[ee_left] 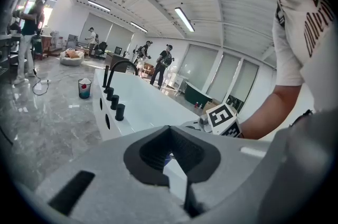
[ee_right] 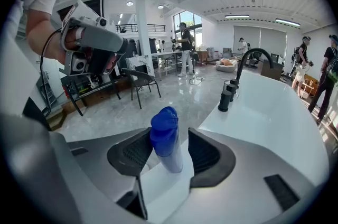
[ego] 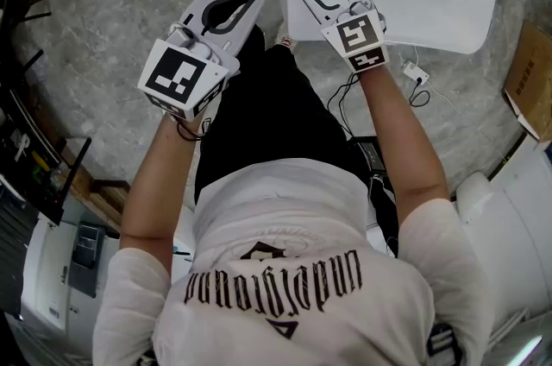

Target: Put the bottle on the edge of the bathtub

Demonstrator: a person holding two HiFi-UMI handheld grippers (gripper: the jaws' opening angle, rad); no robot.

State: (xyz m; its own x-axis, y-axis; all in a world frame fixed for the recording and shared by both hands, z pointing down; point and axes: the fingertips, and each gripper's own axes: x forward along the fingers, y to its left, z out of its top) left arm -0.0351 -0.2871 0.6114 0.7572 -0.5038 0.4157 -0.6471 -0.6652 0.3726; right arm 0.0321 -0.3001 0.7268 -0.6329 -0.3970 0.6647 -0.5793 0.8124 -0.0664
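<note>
The right tongs (ee_right: pixel 170 136) stood with jaws apart, and the bottle (ee_right: pixel 171 157) stood upright between them on the near end of the tub's (ee_right: pixel 274 112) white rim, blue cap up and a gap at the right pad; what it held could not be told. The left tongs (ee_left: pixel 169 130), jaws together on nothing, hung left of the tub over the floor. Far off on that floor stood a clear cup (ee_left: pixel 84 87) with something teal and red in it.
</note>
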